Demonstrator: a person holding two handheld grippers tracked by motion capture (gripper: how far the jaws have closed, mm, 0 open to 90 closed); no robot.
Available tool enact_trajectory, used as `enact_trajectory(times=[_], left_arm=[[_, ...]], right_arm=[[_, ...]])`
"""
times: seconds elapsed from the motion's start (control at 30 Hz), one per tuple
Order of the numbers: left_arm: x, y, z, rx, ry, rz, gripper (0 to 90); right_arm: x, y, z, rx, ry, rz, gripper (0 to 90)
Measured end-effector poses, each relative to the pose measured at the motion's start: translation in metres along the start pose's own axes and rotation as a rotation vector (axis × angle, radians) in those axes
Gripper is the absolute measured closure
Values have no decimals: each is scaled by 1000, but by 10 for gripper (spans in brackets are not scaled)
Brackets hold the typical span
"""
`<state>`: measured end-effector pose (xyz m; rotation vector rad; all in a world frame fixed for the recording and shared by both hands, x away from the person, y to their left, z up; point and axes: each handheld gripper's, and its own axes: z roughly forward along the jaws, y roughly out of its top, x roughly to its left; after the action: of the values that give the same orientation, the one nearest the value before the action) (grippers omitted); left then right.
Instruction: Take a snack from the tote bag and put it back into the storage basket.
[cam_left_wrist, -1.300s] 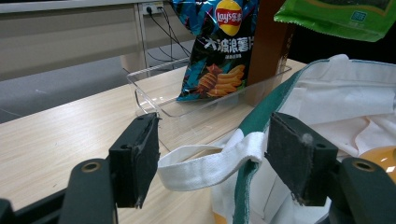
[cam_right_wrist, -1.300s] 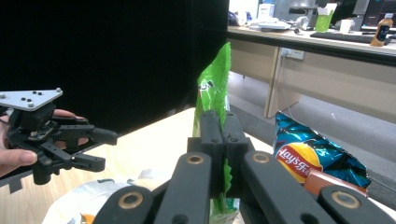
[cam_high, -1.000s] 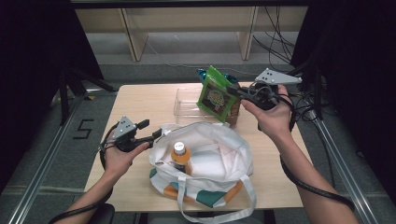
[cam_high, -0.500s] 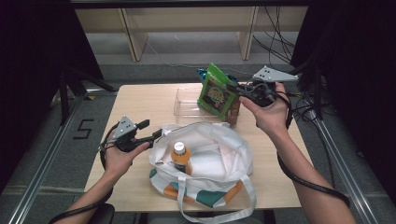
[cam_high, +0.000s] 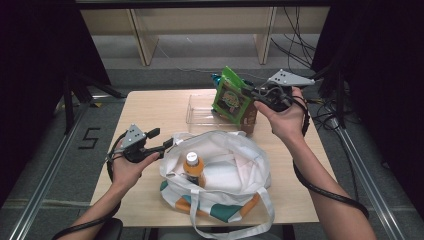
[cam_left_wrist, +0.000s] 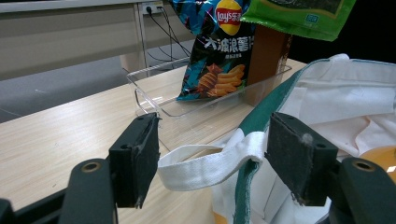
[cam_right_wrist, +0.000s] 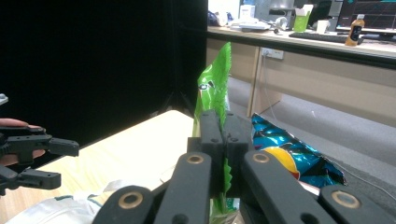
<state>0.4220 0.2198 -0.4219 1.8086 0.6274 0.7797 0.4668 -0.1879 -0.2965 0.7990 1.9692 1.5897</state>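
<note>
A green snack bag (cam_high: 229, 97) hangs above the clear tray (cam_high: 200, 116), and my right gripper (cam_high: 248, 92) is shut on its top edge. In the right gripper view the jaws are pressed together on the green bag (cam_right_wrist: 211, 100). A white tote bag (cam_high: 235, 165) with green and orange trim lies open at the table's front, with an orange bottle (cam_high: 193, 167) standing in it. My left gripper (cam_high: 161, 139) stands open at the tote's left rim. In the left gripper view the tote's white handle strap (cam_left_wrist: 201, 168) lies between the wide-apart jaws, untouched by the pads (cam_left_wrist: 140, 154).
A blue Lay's chip bag (cam_left_wrist: 217, 60) and a brown box (cam_left_wrist: 266, 56) stand in the clear tray (cam_left_wrist: 154, 88) at the back of the wooden table (cam_high: 150, 110). Cables trail off the table's right side. Shelving stands beyond the far edge.
My right gripper with the green bag has shifted slightly up and to the left. The left gripper has stayed at the tote's rim.
</note>
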Motion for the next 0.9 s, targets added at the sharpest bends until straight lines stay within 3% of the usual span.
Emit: enact_trajectory(times=[0.03,0.3,0.9], left_arm=[[0,0,1,-12,-3,-2,337],[0,0,1,-17,-4,-4,337],[1,0,0,-3,0,0,338]], right_arm=[[1,-1,0,8,3,24,900],[0,-3,8,-2,-18,-8,900],[-6,-13,24,0,-57,-9,900]])
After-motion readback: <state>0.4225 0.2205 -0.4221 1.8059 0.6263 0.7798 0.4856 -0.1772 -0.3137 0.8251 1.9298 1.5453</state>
